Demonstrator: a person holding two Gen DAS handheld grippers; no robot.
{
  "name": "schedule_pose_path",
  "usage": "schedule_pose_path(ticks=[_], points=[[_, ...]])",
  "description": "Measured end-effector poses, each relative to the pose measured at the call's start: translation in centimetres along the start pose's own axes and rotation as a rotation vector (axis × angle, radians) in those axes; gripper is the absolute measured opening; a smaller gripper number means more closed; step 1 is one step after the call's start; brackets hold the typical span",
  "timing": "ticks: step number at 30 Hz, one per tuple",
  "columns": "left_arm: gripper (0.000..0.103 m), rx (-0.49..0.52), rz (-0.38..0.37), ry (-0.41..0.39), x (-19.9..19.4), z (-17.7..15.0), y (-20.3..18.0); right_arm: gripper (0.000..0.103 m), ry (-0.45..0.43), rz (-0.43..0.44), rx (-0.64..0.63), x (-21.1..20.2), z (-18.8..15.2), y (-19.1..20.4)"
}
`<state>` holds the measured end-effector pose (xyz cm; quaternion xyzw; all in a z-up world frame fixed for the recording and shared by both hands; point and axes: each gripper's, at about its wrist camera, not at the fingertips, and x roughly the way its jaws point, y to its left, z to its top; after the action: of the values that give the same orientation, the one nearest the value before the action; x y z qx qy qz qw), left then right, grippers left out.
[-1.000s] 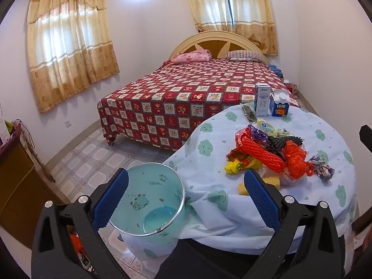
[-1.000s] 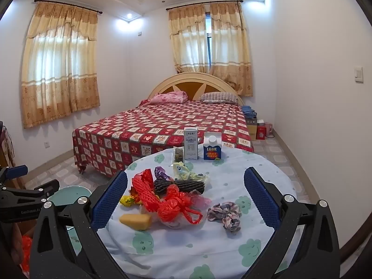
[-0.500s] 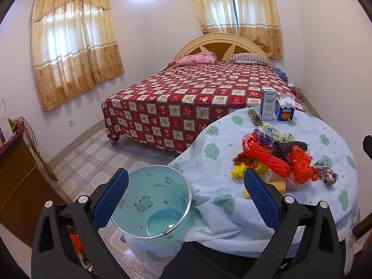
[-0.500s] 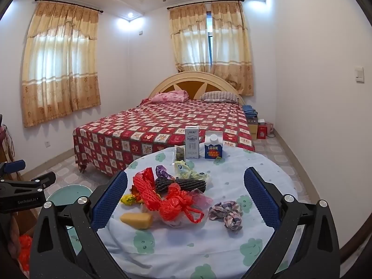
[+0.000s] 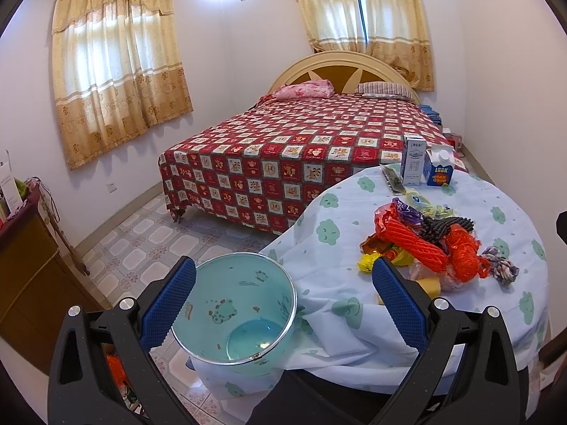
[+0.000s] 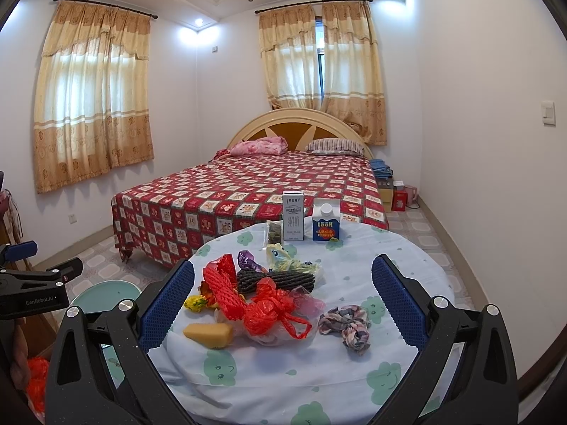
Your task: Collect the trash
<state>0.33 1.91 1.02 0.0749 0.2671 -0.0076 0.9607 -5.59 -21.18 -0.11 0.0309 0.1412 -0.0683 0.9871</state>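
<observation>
Left gripper (image 5: 283, 304): bottom of the left wrist view, fingers spread wide, holding nothing; its blue pads frame the bin and the table edge.
Right gripper (image 6: 283, 304): bottom of the right wrist view, fingers spread wide and empty, framing the trash heap.
Bin (image 5: 234, 306): pale green, open, lower centre of the left view, on the floor just beside the table; the hanging tablecloth (image 5: 340, 318) touches its right rim.
Trash heap (image 6: 262, 294): centre of the right view, on the round table, between the right gripper's pads; red foam net, red plastic bag, dark net sleeve, purple and yellow wrappers, all touching.
Yellow sponge (image 6: 209, 334): at the heap's near left edge.
Fabric scrunchie (image 6: 345, 324): right of the heap, just apart from it.
Cartons: tall white one (image 6: 293, 216) and short blue one (image 6: 326, 226), upright side by side at the table's far edge.
Bed (image 6: 248, 194): red checked cover, beyond the table, mid-frame.
Curtains (image 6: 95, 95): upper left and upper centre.
</observation>
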Motion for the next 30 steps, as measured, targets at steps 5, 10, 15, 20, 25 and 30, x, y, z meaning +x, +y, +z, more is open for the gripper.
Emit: schedule_pose_path(ticks=[5, 10, 15, 20, 25, 30], points=[[0.097, -0.002, 0.003, 0.001, 0.1, 0.1, 0.3, 0.099, 0.000, 0.001, -0.001, 0.0, 0.1, -0.1], [0.097, -0.008, 0.009, 0.000, 0.2, 0.3, 0.8, 0.099, 0.001, 0.001, -0.001, -0.1, 0.2, -0.1], [0.097, -0.007, 0.009, 0.001, 0.2, 0.3, 0.8, 0.098, 0.000, 0.001, -0.001, -0.1, 0.2, -0.1], [0.097, -0.010, 0.014, 0.003, 0.3, 0.3, 1.1, 0.098, 0.004, 0.003, -0.001, 0.0, 0.0, 0.1], [0.097, -0.008, 0.014, 0.003, 0.3, 0.3, 1.2, 0.099, 0.004, 0.003, 0.000, 0.2, -0.3, 0.2], [0.097, -0.008, 0.014, 0.003, 0.3, 0.3, 1.2, 0.099, 0.007, 0.004, 0.001, 0.3, -0.4, 0.4]])
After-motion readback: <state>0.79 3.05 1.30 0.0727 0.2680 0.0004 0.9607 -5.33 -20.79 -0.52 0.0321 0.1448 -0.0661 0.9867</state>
